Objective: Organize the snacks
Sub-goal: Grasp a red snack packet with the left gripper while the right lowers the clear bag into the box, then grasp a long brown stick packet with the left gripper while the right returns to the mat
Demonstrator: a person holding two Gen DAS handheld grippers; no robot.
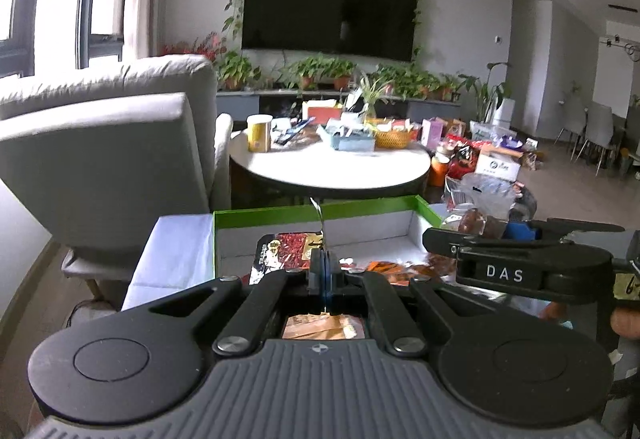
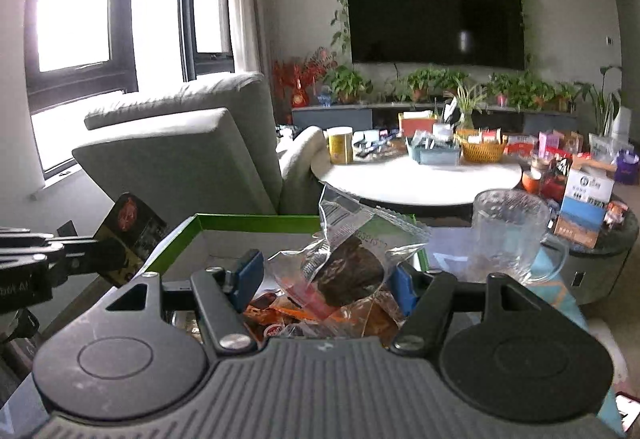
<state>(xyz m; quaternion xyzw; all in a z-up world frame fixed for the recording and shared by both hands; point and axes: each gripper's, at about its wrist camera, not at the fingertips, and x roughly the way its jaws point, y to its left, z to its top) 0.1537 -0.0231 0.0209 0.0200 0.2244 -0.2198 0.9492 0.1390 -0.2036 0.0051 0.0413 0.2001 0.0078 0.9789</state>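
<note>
Left tongs (image 1: 325, 271) clamped on dark packet (image 2: 132, 235); right tongs (image 2: 326, 279) half-open around clear snack bags (image 2: 348, 259), over green box (image 1: 360, 213).

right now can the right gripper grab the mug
Probably not: the right gripper is shut on a snack packet, so its jaws are full, though the mug stands near, ahead to its right.

Left wrist view: from my left gripper (image 1: 324, 271), looking along its fingers, tilted slightly down, close over the green-rimmed box (image 1: 280, 213); round table (image 1: 332, 171) at 12 o'clock.
Right wrist view: same heading, equally near the box (image 2: 248, 219).
Shared: box, table (image 2: 416, 179), television (image 1: 328, 5).
</note>
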